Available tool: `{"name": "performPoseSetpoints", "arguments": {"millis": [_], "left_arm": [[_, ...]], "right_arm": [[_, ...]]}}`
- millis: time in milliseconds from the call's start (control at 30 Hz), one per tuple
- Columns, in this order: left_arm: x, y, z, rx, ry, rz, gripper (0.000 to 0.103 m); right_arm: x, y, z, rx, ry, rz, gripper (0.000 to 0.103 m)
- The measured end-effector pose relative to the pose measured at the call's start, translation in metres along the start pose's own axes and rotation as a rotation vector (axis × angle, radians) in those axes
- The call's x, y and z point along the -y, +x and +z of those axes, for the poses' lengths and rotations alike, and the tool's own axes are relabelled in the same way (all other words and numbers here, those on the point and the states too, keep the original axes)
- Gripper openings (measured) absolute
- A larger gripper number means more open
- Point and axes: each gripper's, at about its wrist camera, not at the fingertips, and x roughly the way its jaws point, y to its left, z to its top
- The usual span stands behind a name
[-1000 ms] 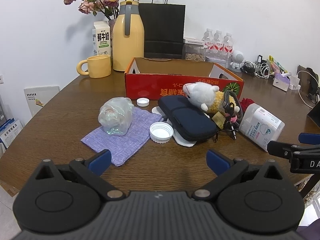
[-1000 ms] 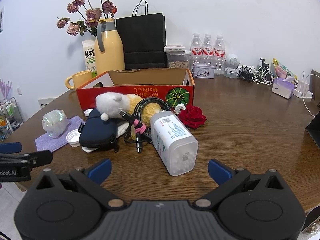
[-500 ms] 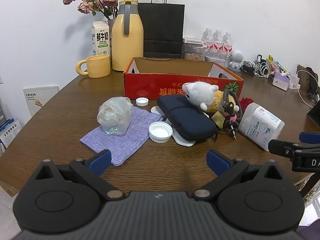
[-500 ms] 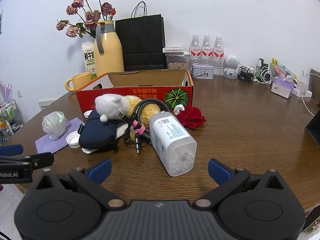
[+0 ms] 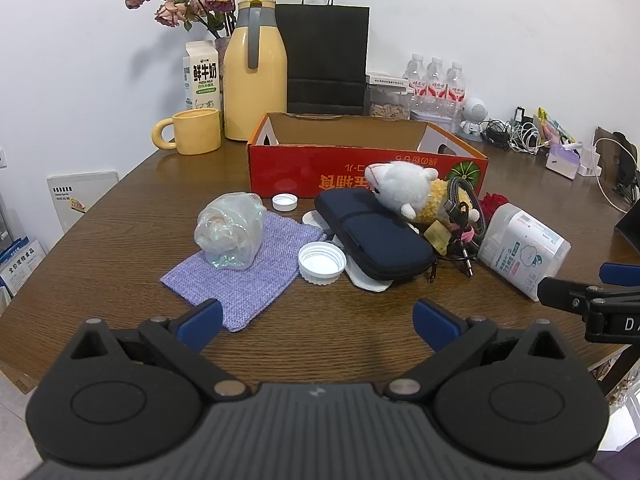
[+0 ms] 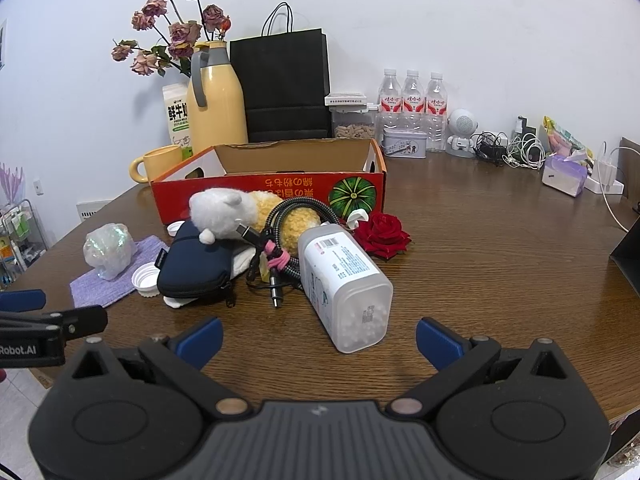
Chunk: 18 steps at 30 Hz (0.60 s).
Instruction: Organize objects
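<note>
Both my grippers, left (image 5: 316, 322) and right (image 6: 318, 338), spread, empty. Risk: cable (image 6: 280, 240) tangled over plush (image 6: 224, 212); lifting either drags neighbours toward table (image 6: 500, 280) front edge.

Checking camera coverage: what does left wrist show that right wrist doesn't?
Left wrist only: the white panel leaning at the wall and the right gripper at its edge. Right wrist only: the grey rectangular tin, the left gripper. Both: the red cardboard box, navy zip pouch, white plush toy.
</note>
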Motion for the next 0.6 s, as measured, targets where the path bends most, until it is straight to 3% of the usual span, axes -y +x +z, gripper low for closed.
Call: {"name": "performPoseSetpoints", "arguments": {"millis": [600], "left_arm": [[0.003, -0.0018, 0.0022, 0.002, 0.014, 0.006, 0.103]], "right_arm": [[0.0008, 0.0003, 0.0012, 0.003, 0.0, -0.003, 0.103]]}}
